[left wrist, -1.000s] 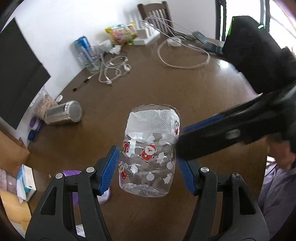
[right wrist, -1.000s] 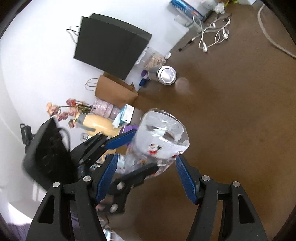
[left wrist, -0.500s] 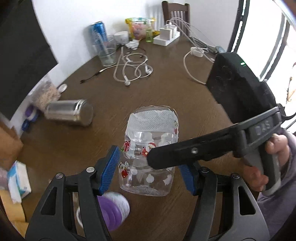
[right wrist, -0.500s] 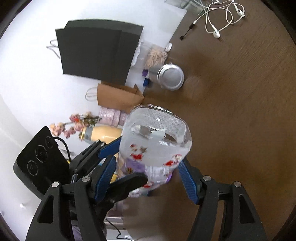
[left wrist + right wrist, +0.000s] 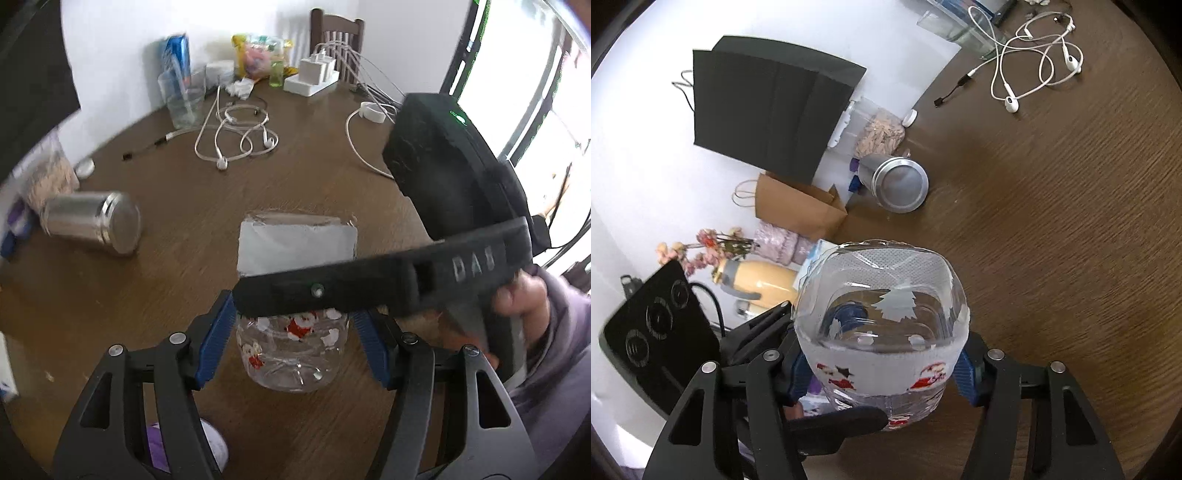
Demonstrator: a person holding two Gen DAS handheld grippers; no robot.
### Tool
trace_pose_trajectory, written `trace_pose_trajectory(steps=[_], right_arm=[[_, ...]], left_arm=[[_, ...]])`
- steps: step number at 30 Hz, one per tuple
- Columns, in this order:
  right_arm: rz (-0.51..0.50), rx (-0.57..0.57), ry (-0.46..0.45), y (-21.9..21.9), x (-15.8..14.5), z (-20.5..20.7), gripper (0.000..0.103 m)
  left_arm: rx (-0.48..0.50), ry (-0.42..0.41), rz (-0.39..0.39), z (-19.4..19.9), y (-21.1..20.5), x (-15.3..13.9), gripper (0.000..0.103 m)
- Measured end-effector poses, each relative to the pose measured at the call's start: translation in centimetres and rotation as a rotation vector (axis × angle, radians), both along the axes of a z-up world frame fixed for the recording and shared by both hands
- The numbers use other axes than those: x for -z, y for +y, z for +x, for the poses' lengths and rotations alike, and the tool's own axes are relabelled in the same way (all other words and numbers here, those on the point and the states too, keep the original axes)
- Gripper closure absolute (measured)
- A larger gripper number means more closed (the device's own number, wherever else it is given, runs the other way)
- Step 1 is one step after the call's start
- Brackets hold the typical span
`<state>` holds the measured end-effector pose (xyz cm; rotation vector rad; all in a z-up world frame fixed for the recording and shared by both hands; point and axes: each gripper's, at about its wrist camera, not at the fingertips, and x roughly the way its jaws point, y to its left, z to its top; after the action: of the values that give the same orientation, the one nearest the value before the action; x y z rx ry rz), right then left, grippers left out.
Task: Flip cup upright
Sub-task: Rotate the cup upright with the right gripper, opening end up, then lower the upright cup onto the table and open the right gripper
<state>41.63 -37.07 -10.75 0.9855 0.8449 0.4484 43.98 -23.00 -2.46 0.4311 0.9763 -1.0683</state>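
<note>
A clear plastic cup with Santa prints and a white band is held above the brown table. My left gripper has its blue pads on both sides of the cup's lower part. My right gripper is shut on the same cup across its white band. In the right wrist view the cup's open mouth faces the camera. The right gripper's black finger crosses in front of the cup in the left wrist view.
A steel tin lies on its side at the left. White earphones, a glass, chargers and cables lie at the far side. A purple-white object sits below the left gripper. Paper bags stand beyond the table edge.
The cup has turned with both grippers, so its mouth now faces the right wrist camera more squarely. The right gripper's finger has moved further across the cup in the left wrist view.
</note>
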Motion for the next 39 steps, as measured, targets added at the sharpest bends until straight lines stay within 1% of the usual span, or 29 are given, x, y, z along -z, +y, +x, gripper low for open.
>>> trace_pose_trajectory(steps=[2,3,4,6,7,8,12,16,18,19,20,22,23,24,26,27,28,30,31,32,33,34,35,36,37,38,39], right_arm=[[-0.007,-0.024,-0.016,0.3,-0.6,0.0,0.038],[-0.013,-0.028,-0.032,0.2,-1.1,0.0,0.038],[-0.013,-0.027,-0.051,0.0,-1.6,0.0,0.038],[-0.039,-0.012,-0.081,-0.8,-2.7,0.6,0.038],[-0.054,-0.008,-0.085,-1.0,-3.0,0.9,0.038],[-0.070,-0.005,-0.087,-1.3,-3.3,1.3,0.038],[-0.136,0.004,-0.097,-2.7,-4.2,2.6,0.038],[-0.178,-0.007,-0.111,-3.1,-3.9,3.0,0.038],[-0.162,-0.022,-0.120,-2.8,-3.4,3.2,0.038],[-0.161,-0.024,-0.129,-2.8,-3.3,3.3,0.038],[-0.160,-0.022,-0.137,-2.6,-3.3,3.3,0.038],[-0.186,-0.034,-0.148,-2.1,-3.7,3.1,0.038],[-0.212,-0.043,-0.155,-1.7,-4.0,2.9,0.038],[-0.237,-0.044,-0.159,-1.4,-4.2,2.8,0.039],[-0.280,-0.055,-0.168,-0.8,-4.5,2.3,0.039],[-0.290,-0.061,-0.173,-0.6,-4.6,2.1,0.039],[-0.312,-0.063,-0.178,-0.5,-4.8,1.8,0.039],[-0.348,-0.088,-0.198,0.1,-5.2,1.1,0.039],[-0.376,-0.107,-0.202,0.5,-5.2,0.9,0.039],[-0.418,-0.128,-0.207,1.1,-5.3,0.7,0.039],[-0.454,-0.156,-0.213,1.8,-5.2,0.6,0.039],[-0.479,-0.177,-0.217,2.3,-5.1,0.6,0.039],[-0.535,-0.203,-0.228,3.3,-4.9,0.7,0.039],[-0.592,-0.222,-0.238,4.1,-4.8,0.8,0.039],[-0.636,-0.236,-0.247,4.9,-4.7,0.9,0.039],[-0.683,-0.256,-0.257,5.7,-4.6,1.0,0.039],[-0.705,-0.271,-0.269,6.4,-4.5,1.1,0.039]], left_arm=[[-0.028,0.035,0.027,0.2,-0.4,-0.1,0.041],[-0.042,0.034,0.051,0.2,-0.7,-0.6,0.041],[-0.035,0.010,0.059,0.0,-1.0,-1.3,0.040],[0.024,-0.051,0.061,-0.1,-1.6,-2.4,0.039],[0.054,-0.102,0.056,0.0,-2.2,-2.9,0.038],[0.075,-0.112,0.051,0.2,-2.5,-3.0,0.034],[0.111,-0.105,0.039,1.7,-5.1,-2.6,0.025],[0.100,-0.083,-0.027,3.0,-6.5,-1.2,0.023],[0.101,-0.064,0.013,3.3,-6.7,-0.4,0.022],[0.106,-0.068,0.025,3.2,-6.6,-0.4,0.022],[0.086,-0.082,0.022,3.1,-6.5,-0.4,0.022],[0.068,-0.142,0.013,2.5,-6.1,-0.7,0.022],[0.058,-0.197,0.008,1.8,-5.8,-0.9,0.021],[0.041,-0.234,0.007,1.3,-5.7,-0.9,0.020],[-0.008,-0.306,0.040,-0.1,-5.6,-0.8,0.020],[-0.036,-0.323,0.060,-0.5,-5.7,-0.7,0.020],[-0.103,-0.339,0.082,-1.2,-5.5,-0.7,0.020],[-0.176,-0.311,0.077,-1.7,-4.9,-0.5,0.021],[-0.206,-0.271,0.007,-1.8,-4.0,-0.1,0.016],[-0.275,-0.194,-0.064,-1.4,-2.6,1.0,0.011],[-0.338,-0.120,-0.060,-1.0,-1.8,2.1,0.012],[-0.359,-0.036,-0.021,-0.7,-1.3,3.4,0.012],[-0.356,-0.023,0.003,-0.7,-1.2,3.9,0.014],[-0.361,-0.045,0.011,-1.0,-1.0,4.0,0.014],[-0.376,-0.134,-0.005,-1.7,-0.4,3.7,0.014],[-0.377,-0.196,-0.022,-2.2,-0.2,3.4,0.014],[-0.388,-0.255,-0.023,-2.6,0.0,3.3,0.014]])
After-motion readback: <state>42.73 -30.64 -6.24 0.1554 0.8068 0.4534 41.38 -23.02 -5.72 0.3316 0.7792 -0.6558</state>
